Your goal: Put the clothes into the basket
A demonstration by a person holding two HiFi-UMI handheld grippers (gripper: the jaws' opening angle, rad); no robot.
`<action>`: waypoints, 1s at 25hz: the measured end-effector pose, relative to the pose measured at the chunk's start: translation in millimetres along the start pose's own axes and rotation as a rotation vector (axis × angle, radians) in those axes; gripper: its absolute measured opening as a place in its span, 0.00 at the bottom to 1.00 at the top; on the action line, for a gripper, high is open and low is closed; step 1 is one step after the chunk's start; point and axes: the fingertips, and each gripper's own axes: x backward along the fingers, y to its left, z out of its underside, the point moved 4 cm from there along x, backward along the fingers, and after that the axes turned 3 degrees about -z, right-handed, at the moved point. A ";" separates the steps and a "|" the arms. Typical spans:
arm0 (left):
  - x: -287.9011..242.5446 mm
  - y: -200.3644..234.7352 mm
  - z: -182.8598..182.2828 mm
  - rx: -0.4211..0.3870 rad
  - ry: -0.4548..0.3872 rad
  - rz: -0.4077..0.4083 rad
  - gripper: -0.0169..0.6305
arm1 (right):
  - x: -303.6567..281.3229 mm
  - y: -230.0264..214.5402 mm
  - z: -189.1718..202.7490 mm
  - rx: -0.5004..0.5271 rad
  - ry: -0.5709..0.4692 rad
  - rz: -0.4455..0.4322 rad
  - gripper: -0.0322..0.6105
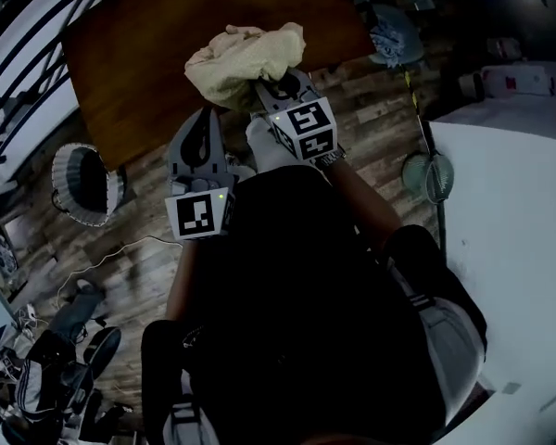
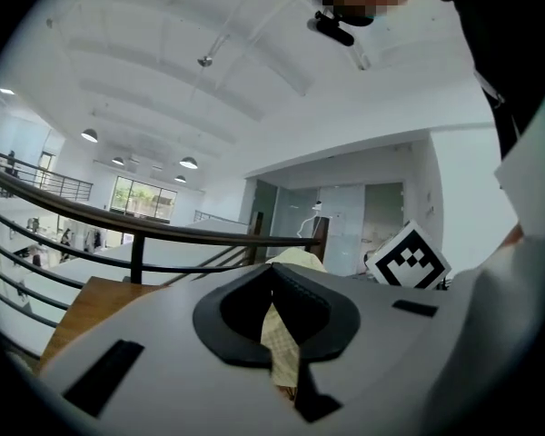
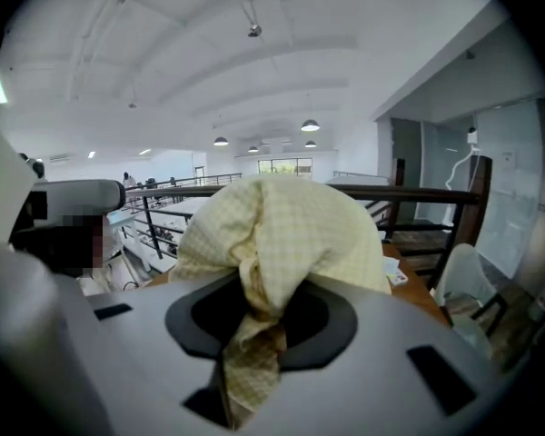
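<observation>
The person stands at the near edge of a dark brown wooden table [image 1: 134, 58] with a gripper in each hand, both raised in front of the chest. The right gripper [image 1: 276, 89] holds a yellow checked cloth [image 1: 246, 56]. Its jaws are closed on a thick fold, and the rest of the fabric balloons out in a loose bundle beyond the tips, lifted over the table's near edge. In the right gripper view the cloth fills the space between the jaws, with a tail hanging down below them.

The left gripper [image 1: 204, 123] is just beside the right one, a little lower and to the left, pointing roughly level. Its jaws are pressed together on a thin strip of the same cloth, which runs down through the narrow gap between them. In its own view the right gripper's marker cube [image 2: 407, 260] shows close by.

The basket [image 1: 85, 184], round with a white ruffled rim and a dark inside, sits on the plank floor [image 1: 371, 109] off to the person's left, beyond the table's corner and well apart from the cloth. A dark railing [image 1: 9, 26] curves past behind it.
</observation>
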 end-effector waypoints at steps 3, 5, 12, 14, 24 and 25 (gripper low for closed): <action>-9.3 -23.6 2.9 -0.013 0.015 0.092 0.05 | 27.4 -12.5 2.4 -0.033 -0.022 0.062 0.21; -17.4 -38.1 2.8 -0.031 0.032 0.152 0.05 | 44.8 -22.6 3.5 -0.055 -0.044 0.112 0.21; -38.9 -82.4 10.8 -0.053 0.072 0.290 0.05 | 98.0 -57.2 16.1 -0.139 -0.087 0.246 0.21; -43.5 -97.3 14.7 -0.064 0.086 0.325 0.05 | 113.8 -66.2 21.2 -0.163 -0.103 0.279 0.21; -40.3 -211.8 31.0 -0.101 0.100 0.497 0.05 | 218.6 -106.3 65.4 -0.257 -0.173 0.422 0.21; -37.5 -226.2 33.6 -0.105 0.100 0.513 0.05 | 231.6 -110.6 71.8 -0.264 -0.178 0.436 0.21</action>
